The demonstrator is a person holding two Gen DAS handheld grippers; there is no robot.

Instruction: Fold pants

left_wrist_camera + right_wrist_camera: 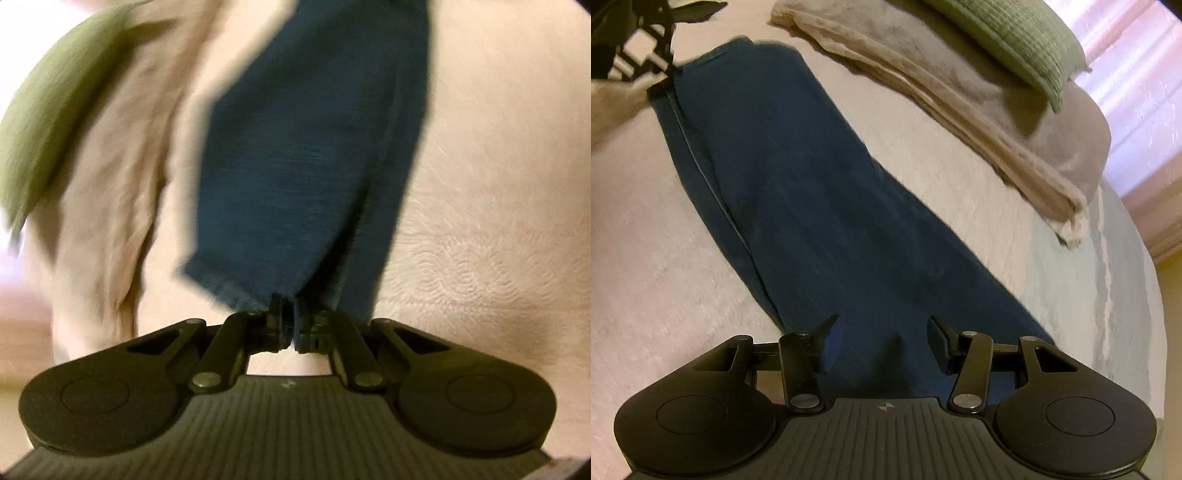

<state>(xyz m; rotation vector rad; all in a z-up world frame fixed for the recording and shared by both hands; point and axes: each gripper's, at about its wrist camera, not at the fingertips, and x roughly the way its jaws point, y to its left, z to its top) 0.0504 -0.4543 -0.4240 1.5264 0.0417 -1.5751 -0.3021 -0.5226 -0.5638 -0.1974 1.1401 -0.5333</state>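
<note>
Dark blue pants (820,206) lie stretched along a cream bedspread (657,280), folded lengthwise. My left gripper (289,321) is shut on the hem end of the pants (295,166), which hang away from it, blurred by motion. That same left gripper (646,62) shows at the far top left of the right wrist view, at the pants' far end. My right gripper (882,343) stands open just over the near end of the pants, with a fold of blue cloth rising between its fingers, not pinched.
A folded beige blanket (979,122) lies along the bed beside the pants, with a green pillow (1027,40) on top of it. The blanket (110,192) and the pillow (48,122) also show left of the pants. Pink curtains (1137,103) hang beyond the bed's edge.
</note>
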